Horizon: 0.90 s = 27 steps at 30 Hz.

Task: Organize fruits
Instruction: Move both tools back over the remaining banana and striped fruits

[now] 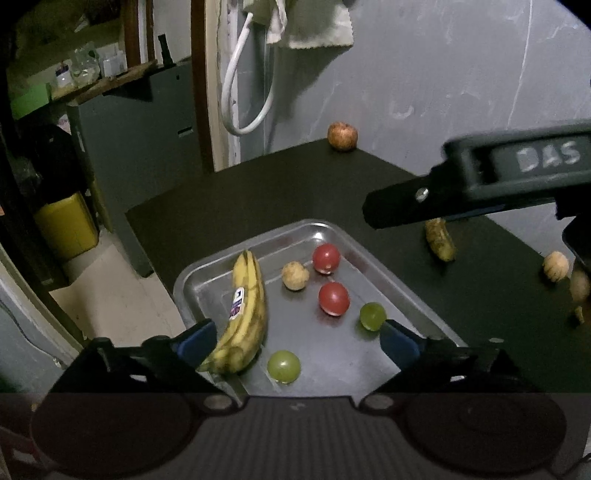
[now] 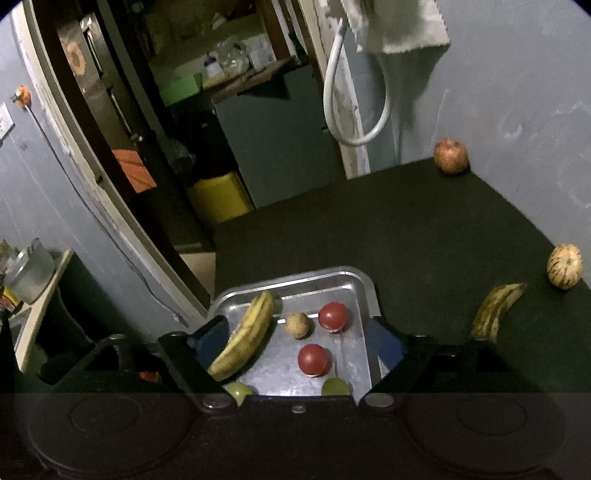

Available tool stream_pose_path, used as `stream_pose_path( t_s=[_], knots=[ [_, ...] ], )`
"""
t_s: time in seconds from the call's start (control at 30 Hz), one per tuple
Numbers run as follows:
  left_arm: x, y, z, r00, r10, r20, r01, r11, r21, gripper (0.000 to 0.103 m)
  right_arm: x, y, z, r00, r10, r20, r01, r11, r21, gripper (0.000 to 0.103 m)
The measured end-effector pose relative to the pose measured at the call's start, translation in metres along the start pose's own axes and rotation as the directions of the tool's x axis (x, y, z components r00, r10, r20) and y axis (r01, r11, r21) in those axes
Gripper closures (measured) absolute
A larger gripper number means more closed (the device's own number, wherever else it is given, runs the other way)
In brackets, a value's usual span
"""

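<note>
A steel tray (image 1: 207,273) sits on the black table and holds a yellow banana (image 1: 245,314), two red round fruits (image 1: 326,258) (image 1: 333,298), a tan round fruit (image 1: 295,275) and two green ones (image 1: 373,315) (image 1: 283,365). My left gripper (image 1: 297,338) hangs open above the tray's near end, with the banana lying by its left finger and nothing pressed. My right gripper (image 2: 297,336) is open over the same tray (image 2: 364,291) and grips nothing. One of its black fingers (image 1: 406,206) crosses the left wrist view.
Loose on the black table (image 2: 369,229) lie a browned banana (image 2: 496,312), a striped pale fruit (image 2: 564,266) and a reddish round fruit (image 2: 450,156) by the wall. A cloth (image 2: 406,29) and white hose (image 2: 354,110) hang behind. The table's left edge drops to the floor.
</note>
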<state>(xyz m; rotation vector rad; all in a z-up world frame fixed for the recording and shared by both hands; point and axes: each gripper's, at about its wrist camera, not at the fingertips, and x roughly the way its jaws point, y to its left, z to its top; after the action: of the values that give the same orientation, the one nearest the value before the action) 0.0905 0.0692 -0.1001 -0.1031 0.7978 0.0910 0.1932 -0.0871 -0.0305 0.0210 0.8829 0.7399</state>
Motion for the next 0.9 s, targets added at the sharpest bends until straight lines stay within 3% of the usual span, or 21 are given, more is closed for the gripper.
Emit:
stream_pose_path(
  t_s=[0.53, 0.9],
  knots=[
    [-0.040, -0.015, 0.013, 0.997, -0.018, 0.071, 0.018, 1.000, 0.004, 0.001, -0.085, 0.004, -0.006, 0.987, 0.013, 0.158, -0.019, 0.999, 0.034, 0.002],
    [-0.058, -0.038, 0.031, 0.991, -0.061, 0.117, 0.052, 0.996, 0.078, 0.001, -0.141, -0.005, -0.022, 0.968, -0.028, 0.251, 0.016, 0.999, 0.050, 0.001]
  ],
)
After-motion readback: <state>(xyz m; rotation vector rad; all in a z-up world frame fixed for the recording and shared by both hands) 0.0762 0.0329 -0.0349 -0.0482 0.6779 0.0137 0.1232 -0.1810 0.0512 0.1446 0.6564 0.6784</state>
